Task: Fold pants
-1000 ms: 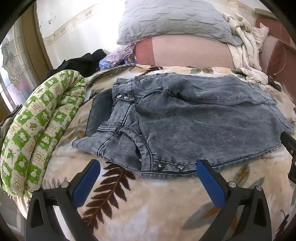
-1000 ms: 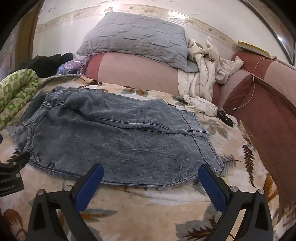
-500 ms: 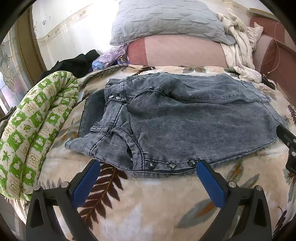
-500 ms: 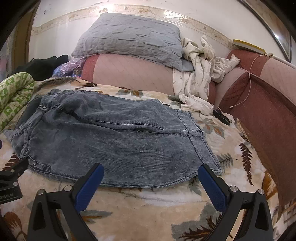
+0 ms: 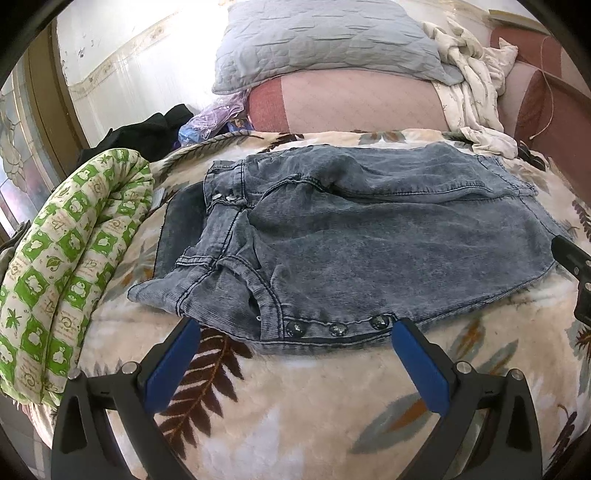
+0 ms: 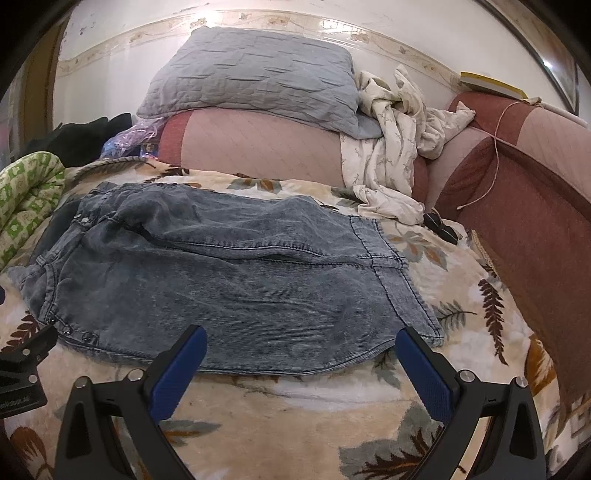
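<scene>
Left gripper [image 5: 293, 334] pulled back bit from pants [image 5: 351, 236]. Right gripper [image 6: 299, 341] moved closer, tips at near edge.

Pale wall [image 6: 258, 22] at the far side, crossed by a floral border strip [image 6: 388, 40]. Far left, a wood-framed window [image 5: 26, 155] with patterned glass, daylight glaring hard onto the wall beside it. Pink and maroon padded backrest [image 6: 258, 147] along the far edge, turning down the right side as a maroon cushion [image 6: 535, 229]. Grey quilted pillow [image 6: 251, 77] on top of the backrest. Cream leaf-print blanket [image 6: 314, 406] spread underneath.
</scene>
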A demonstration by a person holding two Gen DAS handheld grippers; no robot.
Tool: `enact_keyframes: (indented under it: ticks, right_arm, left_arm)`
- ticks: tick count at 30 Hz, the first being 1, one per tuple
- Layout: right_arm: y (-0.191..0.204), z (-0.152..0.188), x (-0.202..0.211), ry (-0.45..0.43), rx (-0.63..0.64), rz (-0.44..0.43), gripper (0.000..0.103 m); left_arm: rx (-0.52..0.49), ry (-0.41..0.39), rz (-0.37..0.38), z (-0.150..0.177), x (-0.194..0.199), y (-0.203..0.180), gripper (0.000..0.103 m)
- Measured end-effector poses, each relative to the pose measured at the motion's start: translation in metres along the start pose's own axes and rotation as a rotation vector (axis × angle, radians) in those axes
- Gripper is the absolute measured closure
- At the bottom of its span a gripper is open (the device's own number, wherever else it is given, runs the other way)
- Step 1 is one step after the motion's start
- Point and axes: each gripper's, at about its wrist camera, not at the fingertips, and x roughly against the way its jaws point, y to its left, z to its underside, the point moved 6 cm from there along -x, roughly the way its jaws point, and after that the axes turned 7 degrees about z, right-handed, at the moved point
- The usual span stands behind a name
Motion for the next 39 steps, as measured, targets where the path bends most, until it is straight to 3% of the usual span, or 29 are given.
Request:
enact_keyframes:
  ticks: [18, 28, 35, 39]
  right_arm:
    - [-0.016, 0.002, -0.007, 0.009, -0.018, 0.013, 0.0]
    - [-0.05, 0.007, -0.044, 0.069, -0.033, 0.092, 0.0]
    - [-0.055, -0.005, -0.054, 0.068, -0.071, 0.071, 0.0]
    - [-0.06, -0.014, -0.07, 0.099, -0.115, 0.018, 0.0]
  left_arm:
    - [0.003, -0.004, -0.024, -0.008, -0.001, 0.014, 0.0]
    - [0.058, -0.05, -0.171, -0.054, -0.012, 0.065, 0.0]
    - [0.046, -0.015, -0.183, -0.052, -0.027, 0.074, 0.0]
    - [0.036, 0.003, -0.193, -0.055, -0.039, 0.084, 0.0]
